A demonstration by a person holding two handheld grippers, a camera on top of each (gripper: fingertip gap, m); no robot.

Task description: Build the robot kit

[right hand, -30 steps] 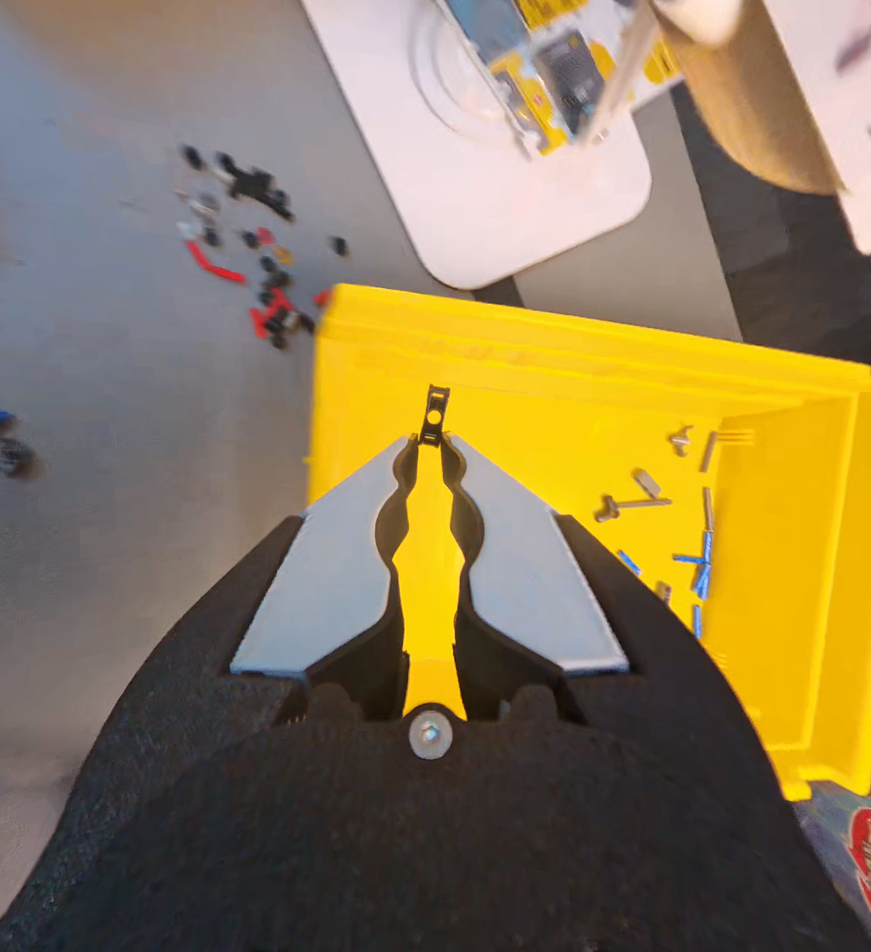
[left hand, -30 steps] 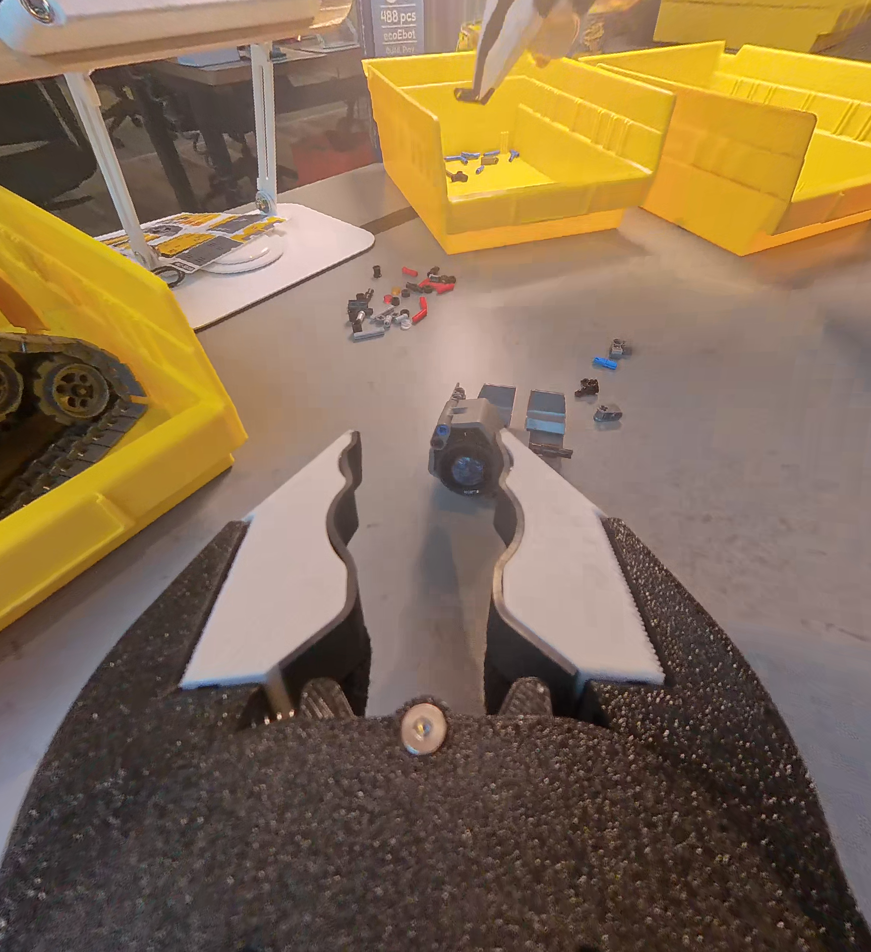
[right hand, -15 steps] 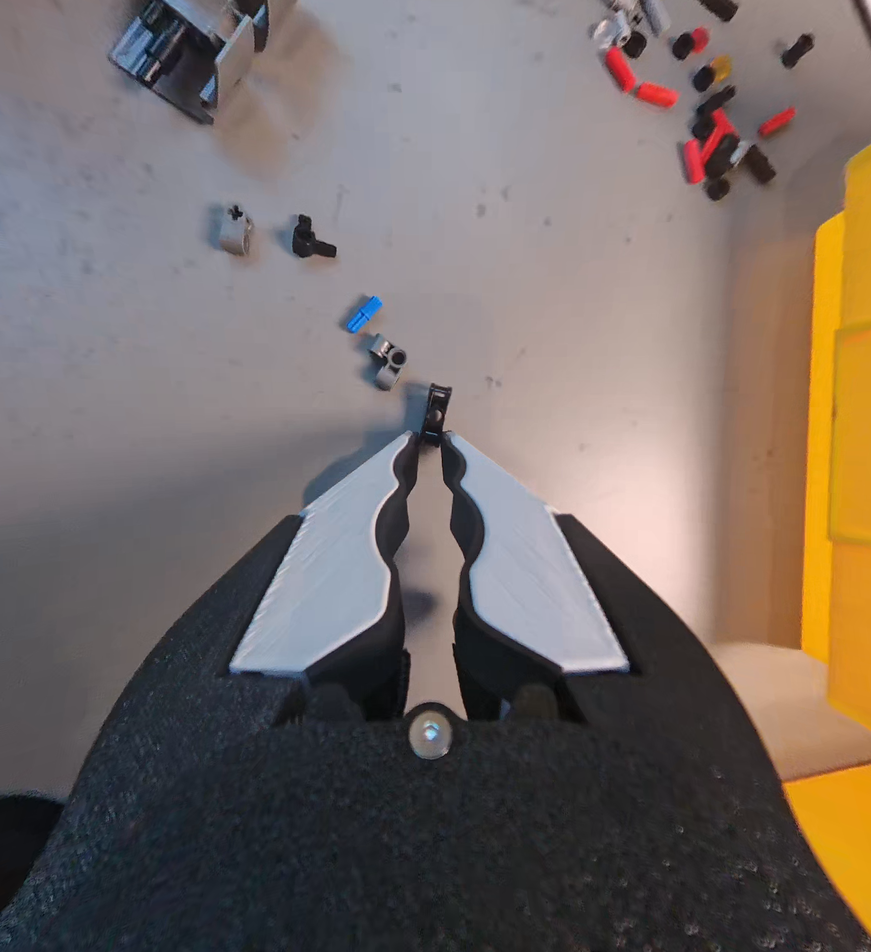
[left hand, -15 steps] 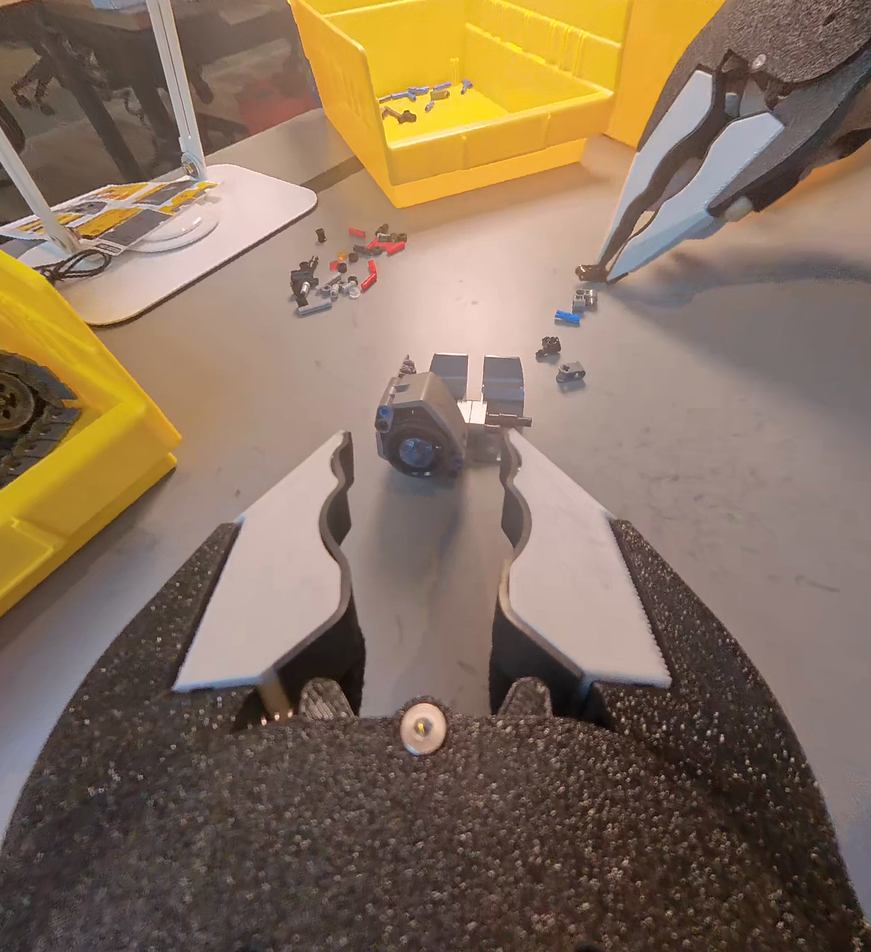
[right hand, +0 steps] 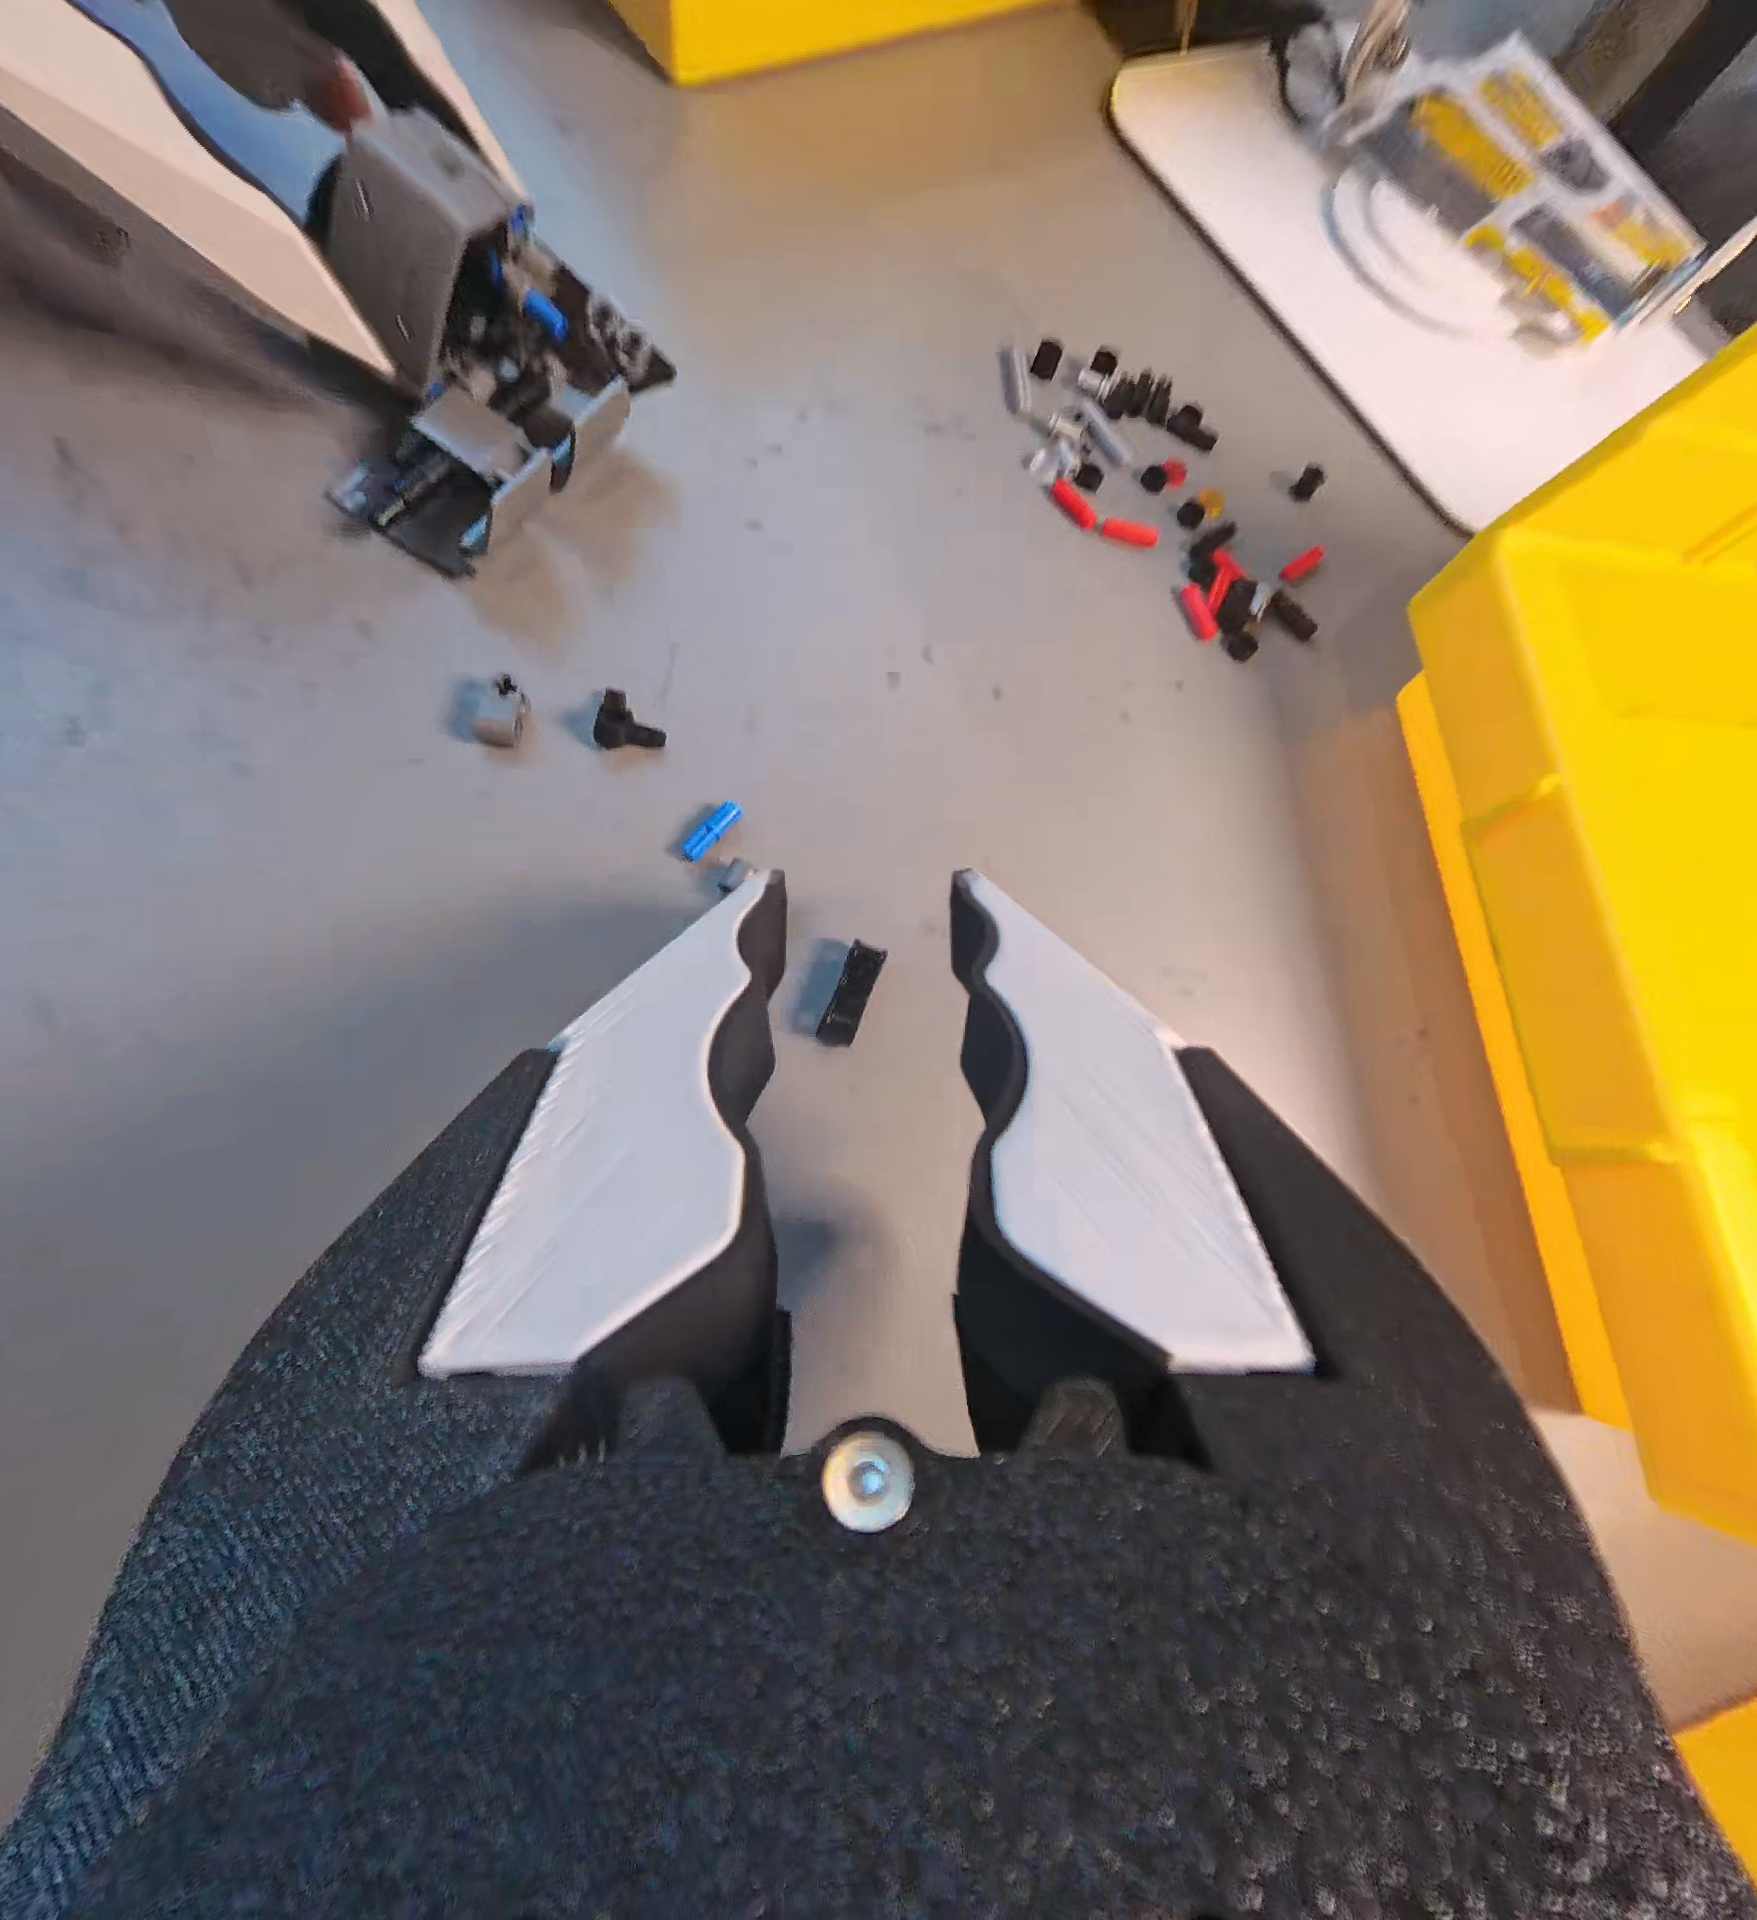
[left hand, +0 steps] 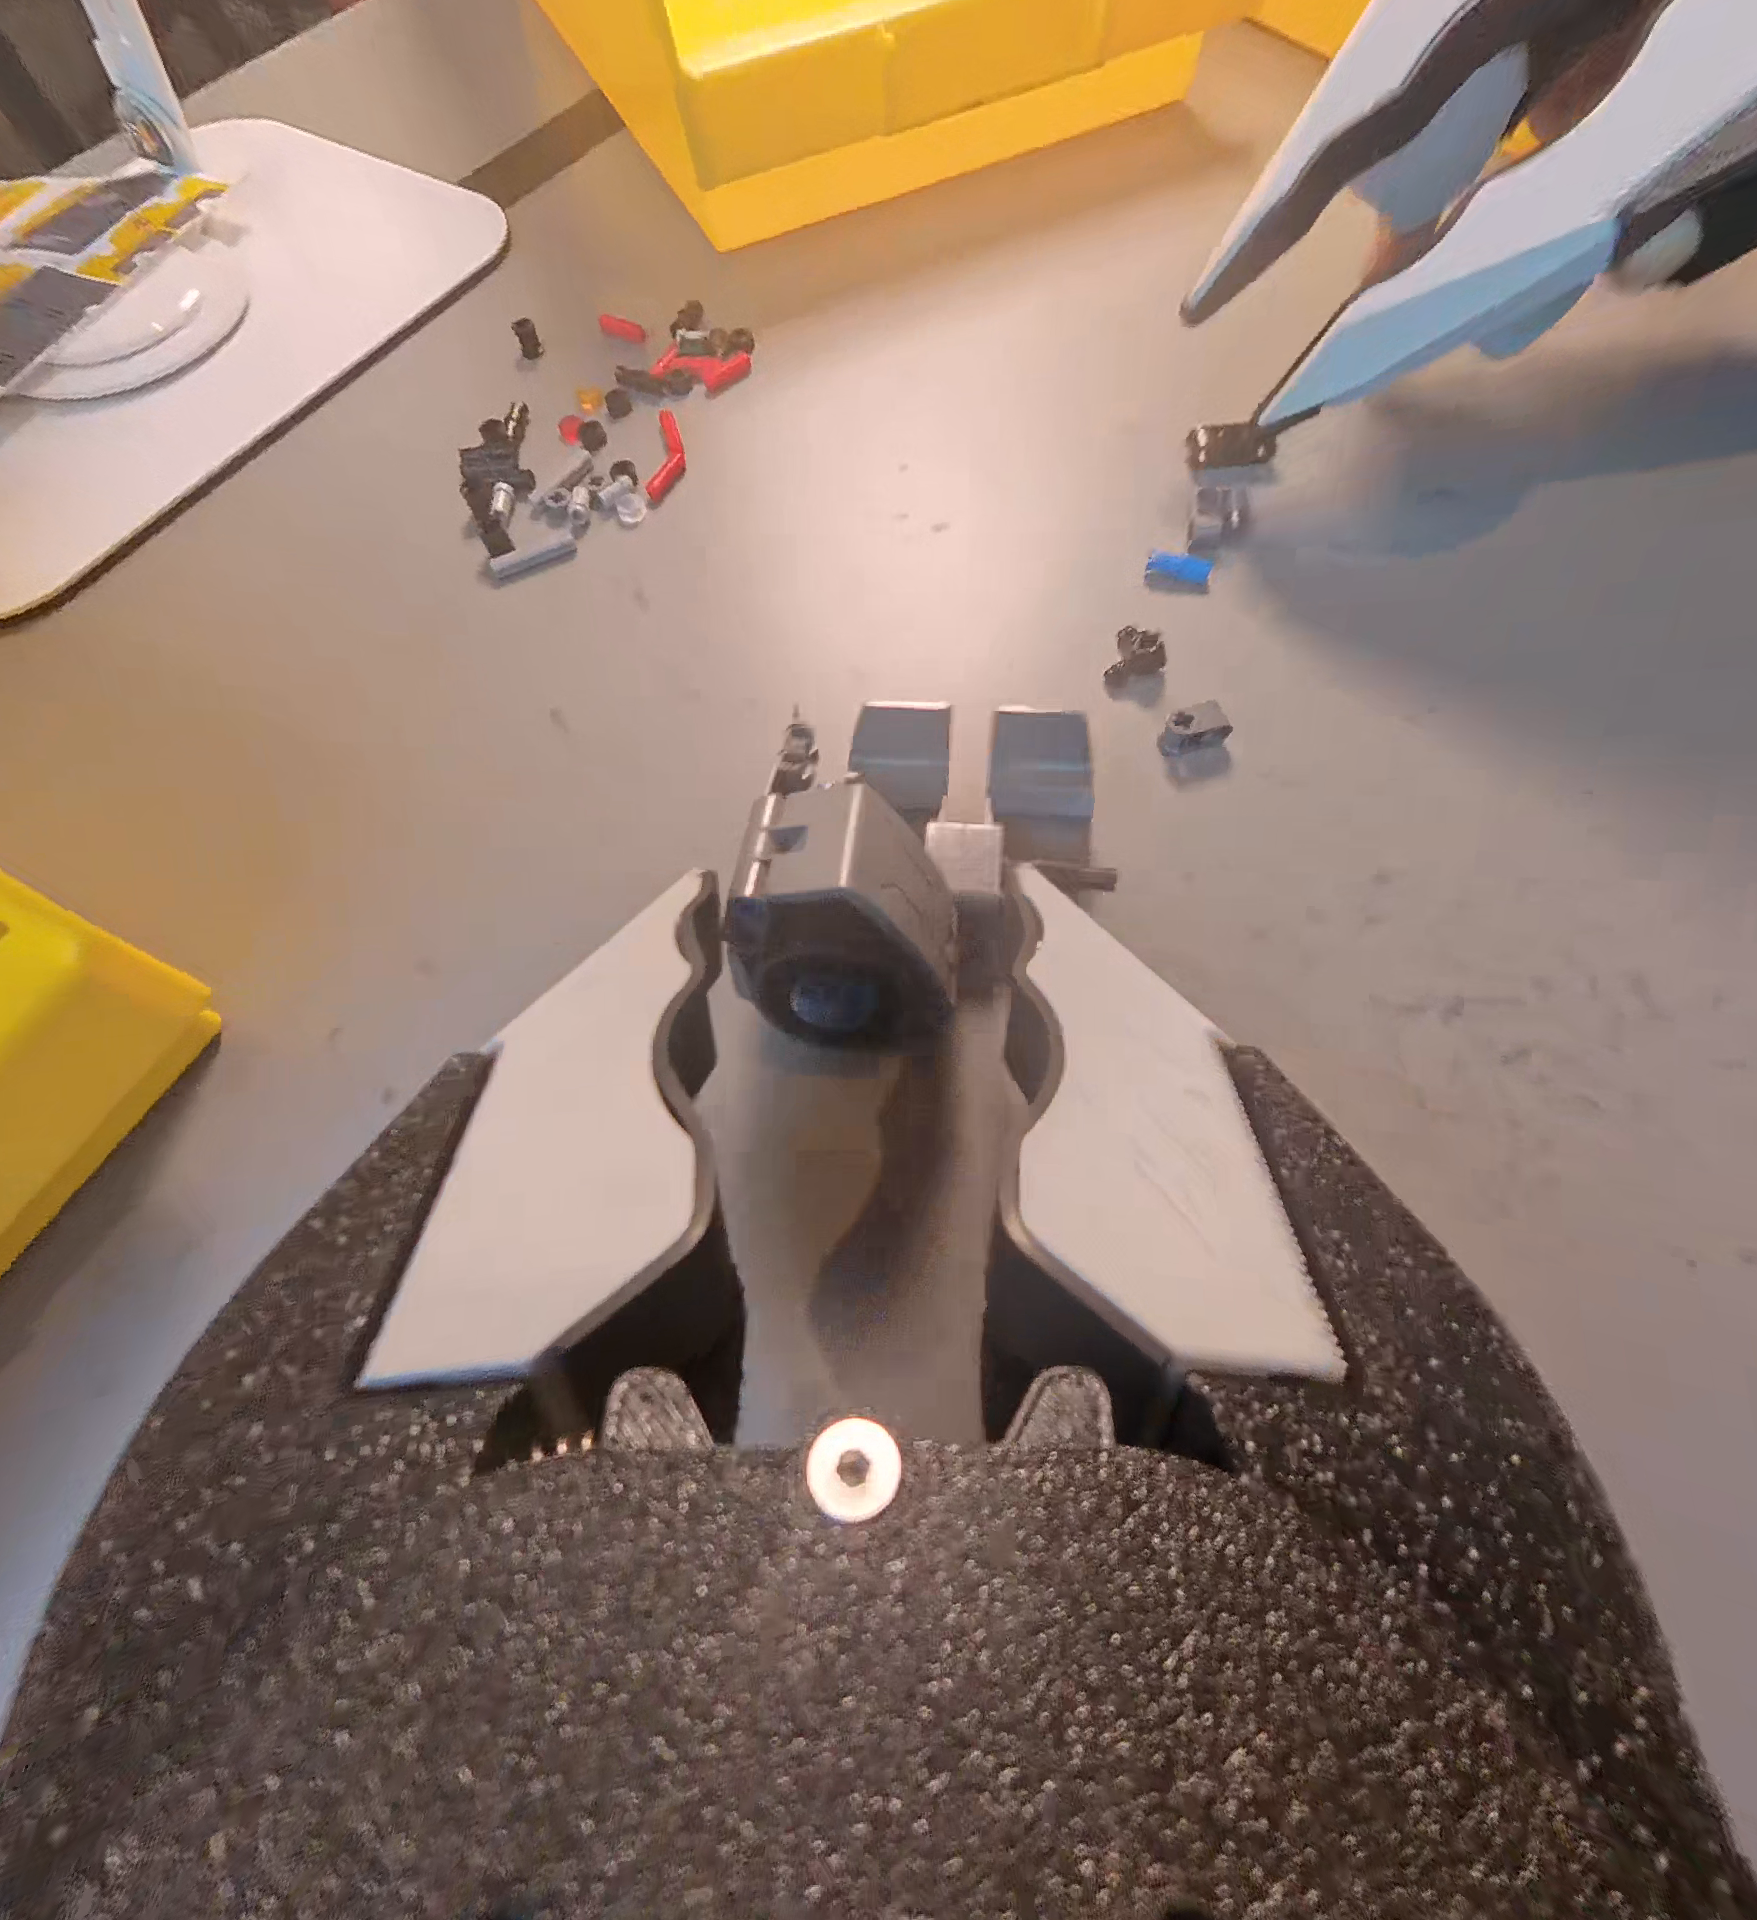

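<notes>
My left gripper (left hand: 858, 883) is open, its fingertips on either side of a grey motor-like brick assembly (left hand: 843, 935) that rests on the grey table; the assembly fills most of the gap. It also shows in the right wrist view (right hand: 458, 416), flanked by the left gripper's fingers (right hand: 178, 177). My right gripper (right hand: 869, 883) is open, low over the table, with a small black piece (right hand: 848, 992) lying loose between its fingers. In the left wrist view the right gripper (left hand: 1229, 364) hangs at the top right, just above that black piece (left hand: 1229, 445).
Near the right gripper lie a blue pin (right hand: 711, 831), a black pin (right hand: 625, 724) and a small grey piece (right hand: 492, 715). A pile of red, black and grey parts (left hand: 604, 436) lies farther off. Yellow bins (left hand: 905, 94) (left hand: 12, 1060) (right hand: 1632, 831) and a white stand base (left hand: 230, 343) ring the area. My right gripper is the nearer one to the blue pin (right hand: 711, 831): about 4 centimeters, against 12 centimeters. My left wrist view (left hand: 1177, 569) looks at it from another angle.
My right gripper came from over the yellow bin down to the table, opened and let go of the black piece. My left gripper moved forward until the grey assembly was between its fingertips.
</notes>
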